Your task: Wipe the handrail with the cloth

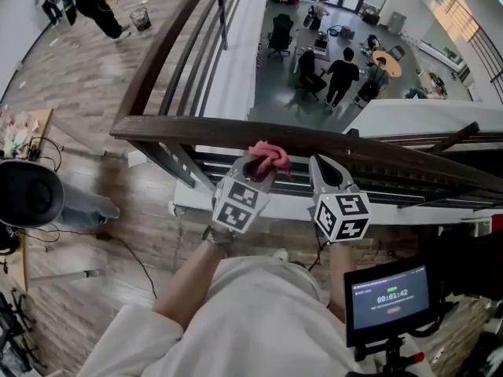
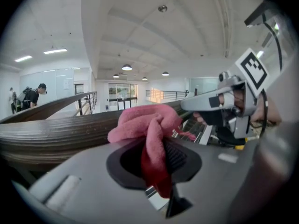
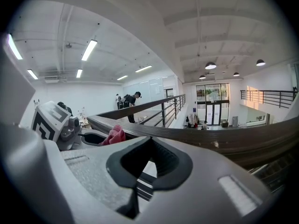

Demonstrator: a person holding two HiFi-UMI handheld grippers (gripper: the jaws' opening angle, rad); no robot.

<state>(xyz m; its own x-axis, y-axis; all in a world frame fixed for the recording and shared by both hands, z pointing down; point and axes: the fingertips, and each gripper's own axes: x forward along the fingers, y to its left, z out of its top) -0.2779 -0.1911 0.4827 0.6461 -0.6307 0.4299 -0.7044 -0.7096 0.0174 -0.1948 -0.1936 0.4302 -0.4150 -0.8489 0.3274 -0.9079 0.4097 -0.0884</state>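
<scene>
Left tongs [image 1: 263, 163] are clamped on a bunched pink cloth [image 1: 269, 157], a fold of it pinched between the jaws in the left gripper view [image 2: 156, 171]. Right tongs [image 1: 326, 167] are closed and empty [image 3: 140, 171]. They sit just to the right of the cloth, at the near edge of the dark wooden handrail [image 1: 173, 132].

The cloth appears to rest on top of the rail, about midway along this stretch. The wood shows no streaks or damp marks, so what has been wiped cannot be told. Long runs to the left and right probably remain.

A rightward stroke would meet the right tongs first. Metal bars [image 1: 236, 167] run below the rail. A small screen [image 1: 391, 297] sits at the near right, and people [image 1: 342, 73] stand on the floor far below.
</scene>
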